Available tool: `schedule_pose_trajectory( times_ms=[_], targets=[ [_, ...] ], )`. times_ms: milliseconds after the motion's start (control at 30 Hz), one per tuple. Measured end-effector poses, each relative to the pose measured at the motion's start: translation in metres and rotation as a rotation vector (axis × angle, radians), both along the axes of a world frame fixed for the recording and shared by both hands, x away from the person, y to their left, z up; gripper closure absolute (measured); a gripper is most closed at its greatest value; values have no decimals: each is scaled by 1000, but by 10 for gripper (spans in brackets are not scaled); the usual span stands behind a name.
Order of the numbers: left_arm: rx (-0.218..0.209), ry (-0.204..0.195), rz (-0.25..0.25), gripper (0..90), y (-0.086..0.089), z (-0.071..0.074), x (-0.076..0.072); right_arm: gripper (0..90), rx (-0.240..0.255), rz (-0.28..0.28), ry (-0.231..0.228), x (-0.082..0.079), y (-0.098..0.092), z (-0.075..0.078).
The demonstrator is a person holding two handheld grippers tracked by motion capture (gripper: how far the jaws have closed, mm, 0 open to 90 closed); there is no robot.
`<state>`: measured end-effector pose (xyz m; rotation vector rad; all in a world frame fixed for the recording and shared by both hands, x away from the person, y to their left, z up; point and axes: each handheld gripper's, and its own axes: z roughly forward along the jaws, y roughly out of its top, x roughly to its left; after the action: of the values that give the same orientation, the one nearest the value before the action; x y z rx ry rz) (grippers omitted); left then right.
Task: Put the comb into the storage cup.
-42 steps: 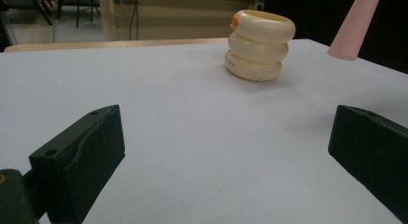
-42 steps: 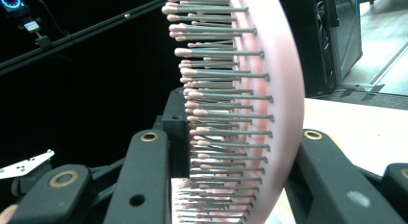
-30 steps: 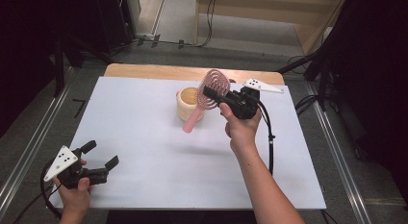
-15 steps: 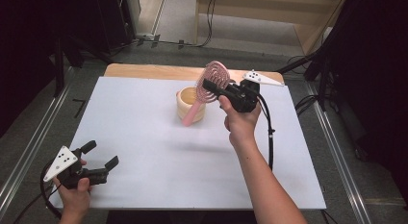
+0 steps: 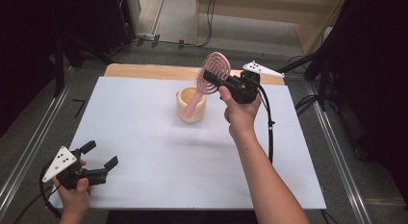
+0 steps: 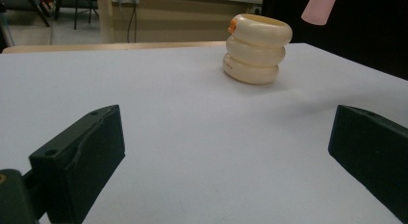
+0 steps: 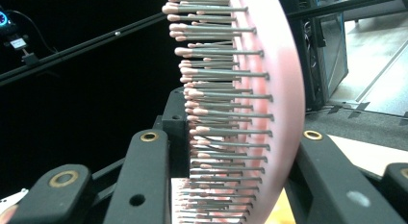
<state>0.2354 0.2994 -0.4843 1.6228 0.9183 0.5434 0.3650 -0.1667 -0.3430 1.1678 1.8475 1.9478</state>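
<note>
One hairbrush (image 5: 214, 72), one cup (image 5: 191, 105); my right hand-held gripper (image 5: 211, 80) clamps the brush, now raised higher at upper centre; left hand-held gripper (image 5: 98, 155) open.

The table (image 5: 159, 152) has a white, matte top that takes up nearly its whole surface; along the far edge a strip of pale wood (image 5: 144, 71) shows beyond the white. It stands on a grey floor (image 5: 33, 137) with metal rails running along both sides.

One thing stands directly on the white top: a cream cup (image 5: 191, 105), in the far half and a little right of the middle. In the left gripper view the cup (image 6: 258, 50) looks like three stacked rounded rings, upright, with a small orange mark at its rim. It throws a soft shadow on the top beside it. The left tongs (image 5: 94, 161) sit low at the near left corner of the top; whether they rest on it cannot be told.
</note>
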Motion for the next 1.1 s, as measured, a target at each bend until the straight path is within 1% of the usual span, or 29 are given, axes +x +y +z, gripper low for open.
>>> schedule_pose_trajectory(
  times_ms=[333, 567, 700, 1100],
  targets=[
    [-9, -1, -2, 0, 0, 0, 0, 624, 1, -22, -1, 9, -5, 4],
    [-7, -1, -1, 0, 0, 0, 0, 624, 3, -28, -1, 15, -6, 7],
    [-8, -1, -1, 0, 0, 0, 0, 624, 0, -33, -9, 19, -6, 9],
    [1, -5, -2, 0, 0, 0, -1, 624, 15, -47, 1, 29, -8, 10]
  ],
)
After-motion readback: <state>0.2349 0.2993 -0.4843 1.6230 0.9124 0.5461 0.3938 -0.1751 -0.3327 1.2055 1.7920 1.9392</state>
